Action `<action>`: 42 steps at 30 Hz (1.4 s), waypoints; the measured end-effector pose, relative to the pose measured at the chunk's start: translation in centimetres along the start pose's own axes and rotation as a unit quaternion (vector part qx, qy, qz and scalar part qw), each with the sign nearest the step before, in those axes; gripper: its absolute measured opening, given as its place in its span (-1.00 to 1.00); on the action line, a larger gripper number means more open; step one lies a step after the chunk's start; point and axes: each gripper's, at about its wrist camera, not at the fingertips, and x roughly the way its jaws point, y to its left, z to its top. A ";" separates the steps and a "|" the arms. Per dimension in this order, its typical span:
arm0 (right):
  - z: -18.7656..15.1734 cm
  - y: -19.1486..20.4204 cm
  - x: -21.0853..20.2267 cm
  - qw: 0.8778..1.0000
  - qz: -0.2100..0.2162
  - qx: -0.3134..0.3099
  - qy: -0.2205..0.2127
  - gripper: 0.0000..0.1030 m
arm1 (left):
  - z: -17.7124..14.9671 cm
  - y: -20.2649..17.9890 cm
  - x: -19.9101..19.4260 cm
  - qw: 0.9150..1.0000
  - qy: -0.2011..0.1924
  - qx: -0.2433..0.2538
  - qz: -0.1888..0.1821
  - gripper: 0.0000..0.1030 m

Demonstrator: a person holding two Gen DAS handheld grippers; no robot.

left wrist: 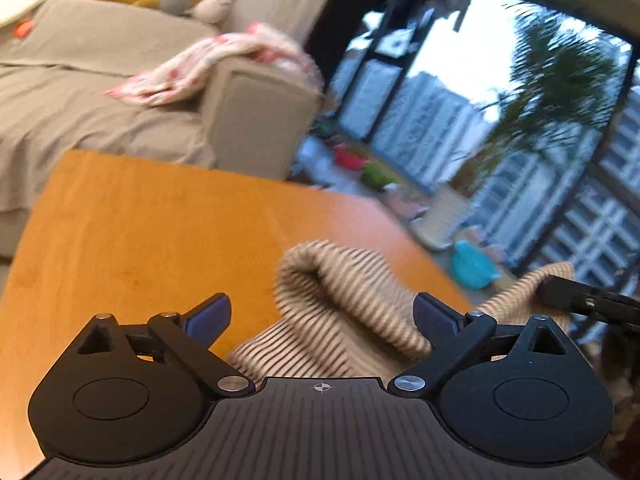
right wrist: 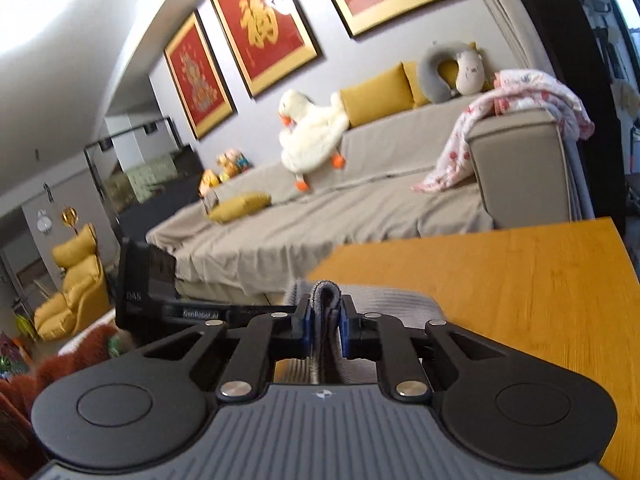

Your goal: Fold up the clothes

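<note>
1. Both grippers tilt slightly down over the wooden table (left wrist: 140,220).
2. Left gripper (left wrist: 322,316) gapes wide, striped garment (left wrist: 344,304) lying loose between its fingers.
3. Right gripper (right wrist: 325,320) pinches a garment fold.

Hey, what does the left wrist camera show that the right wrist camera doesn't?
Only the left wrist view shows the big window with tower blocks outside, a leafy potted plant, and the left gripper open over the beige ribbed knit garment.

Only the right wrist view shows three red-and-gold framed pictures, a white plush goose, a yellow armchair, and the right gripper shut on a fold of the garment.

Both show the orange wooden table, the taupe sofa and the pink floral blanket.
</note>
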 end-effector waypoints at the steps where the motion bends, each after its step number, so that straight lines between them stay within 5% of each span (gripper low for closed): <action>1: 0.3 -0.3 -0.2 1.000 0.001 0.009 -0.008 -0.76 | 0.1 0.1 -0.4 1.000 -0.011 -0.002 -0.015 0.96; 5: 0.9 -3.0 -0.7 0.995 0.007 0.090 -0.031 -0.76 | -0.2 -0.3 -1.9 0.999 -0.020 0.017 -0.045 1.00; 8: 0.8 -4.5 -0.6 0.990 0.028 0.130 -0.036 -0.72 | -0.9 -0.5 -1.2 0.999 0.008 0.031 0.004 1.00; 11: 0.0 -1.8 0.2 0.999 0.011 0.032 -0.014 -0.58 | -0.9 -0.4 1.1 0.996 0.034 0.042 0.075 1.00; 15: -2.4 2.2 2.1 0.996 0.003 -0.077 0.034 0.28 | 0.5 -0.2 3.8 0.994 0.040 0.034 0.093 1.00; 20: -5.5 4.5 3.7 0.979 -0.054 -0.191 0.053 0.54 | 2.0 -0.3 4.3 0.993 0.023 0.026 0.114 1.00; 25: -6.4 4.5 3.8 0.977 -0.076 -0.193 0.041 0.50 | 1.8 0.3 4.5 0.991 0.042 0.041 0.117 1.00; 26: -6.4 4.6 3.7 0.978 -0.074 -0.193 0.036 0.30 | 1.7 0.6 4.5 0.991 0.044 0.039 0.119 1.00; 29: -5.4 4.6 3.5 0.978 -0.068 -0.192 0.038 -0.87 | 1.8 2.7 4.1 0.988 0.035 0.005 0.150 1.00; 33: -2.9 6.9 2.6 0.975 -0.025 -0.219 0.018 -0.86 | 1.2 6.0 3.7 0.987 0.042 -0.078 0.132 1.00; 38: -7.6 9.3 6.3 0.942 0.026 -0.304 0.139 -0.80 | 0.4 6.4 3.1 0.987 0.045 -0.062 0.143 1.00; 42: -9.3 10.3 6.7 0.932 0.022 -0.333 0.144 -0.72 | 0.4 6.9 0.6 0.986 0.043 -0.067 0.149 1.00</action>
